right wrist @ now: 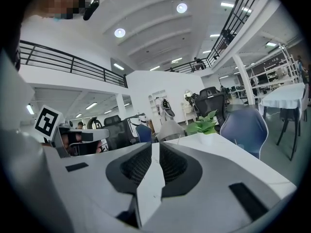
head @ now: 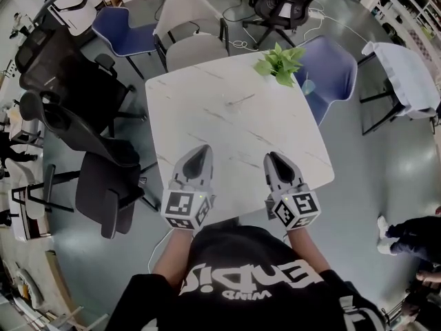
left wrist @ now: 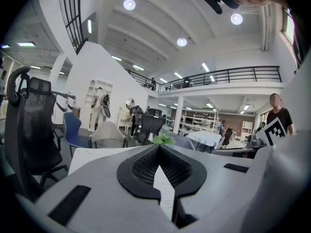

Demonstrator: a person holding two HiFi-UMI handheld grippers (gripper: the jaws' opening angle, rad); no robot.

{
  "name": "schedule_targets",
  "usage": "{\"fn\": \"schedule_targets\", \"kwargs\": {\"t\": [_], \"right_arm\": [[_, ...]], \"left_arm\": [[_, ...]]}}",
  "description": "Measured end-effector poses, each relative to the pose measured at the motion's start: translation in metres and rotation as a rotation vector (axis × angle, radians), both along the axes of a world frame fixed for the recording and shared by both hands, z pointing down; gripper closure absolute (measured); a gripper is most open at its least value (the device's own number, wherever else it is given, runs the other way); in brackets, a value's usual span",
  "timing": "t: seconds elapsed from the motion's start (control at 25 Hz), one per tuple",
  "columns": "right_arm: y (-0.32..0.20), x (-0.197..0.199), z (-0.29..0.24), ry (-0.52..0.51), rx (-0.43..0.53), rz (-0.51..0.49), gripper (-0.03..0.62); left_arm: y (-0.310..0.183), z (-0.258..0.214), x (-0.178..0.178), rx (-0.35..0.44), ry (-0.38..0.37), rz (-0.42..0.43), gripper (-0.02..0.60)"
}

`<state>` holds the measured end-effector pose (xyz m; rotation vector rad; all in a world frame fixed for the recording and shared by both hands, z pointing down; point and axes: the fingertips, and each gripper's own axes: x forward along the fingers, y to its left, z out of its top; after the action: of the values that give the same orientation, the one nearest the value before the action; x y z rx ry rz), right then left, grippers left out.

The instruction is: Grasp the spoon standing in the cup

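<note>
Lighting's pretty good here: bright, even, all from overhead, mostly round ceiling lights (left wrist: 129,4) plus some strip lights further back. They blow out to pure white blobs in both gripper views. The white tabletop (head: 234,109) comes out bright without harsh glare, and shadows on it are soft and faint. The floor (head: 386,157) has a dull sheen. Heavy fisheye all round: the balcony railing (left wrist: 233,74) bows, and the gripper views go black at the corners. Up close, the left hand-held gripper (left wrist: 159,147) and right hand-held gripper (right wrist: 154,144) look a bit soft, while the background stays reasonably sharp.
</note>
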<state>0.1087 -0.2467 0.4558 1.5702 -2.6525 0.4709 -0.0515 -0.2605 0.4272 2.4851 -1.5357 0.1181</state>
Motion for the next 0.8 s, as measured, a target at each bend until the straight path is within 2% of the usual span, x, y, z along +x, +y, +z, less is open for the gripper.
{"fn": "schedule_targets", "kwargs": {"t": [0.08, 0.12, 0.32, 0.8], "right_arm": [[-0.004, -0.002, 0.0, -0.008, -0.004, 0.002, 0.564], [-0.006, -0.003, 0.0, -0.013, -0.008, 0.003, 0.519], [-0.016, -0.007, 0.002, -0.036, -0.014, -0.004, 0.399], [-0.047, -0.014, 0.011, -0.051, -0.037, -0.011, 0.385]], "left_arm": [[-0.004, 0.0, -0.001, -0.004, -0.001, 0.005, 0.568], [-0.005, 0.001, -0.001, -0.005, -0.001, 0.008, 0.568], [-0.016, 0.002, 0.002, -0.008, -0.004, 0.024, 0.568], [-0.037, 0.013, 0.004, -0.03, -0.001, 0.044, 0.568]]}}
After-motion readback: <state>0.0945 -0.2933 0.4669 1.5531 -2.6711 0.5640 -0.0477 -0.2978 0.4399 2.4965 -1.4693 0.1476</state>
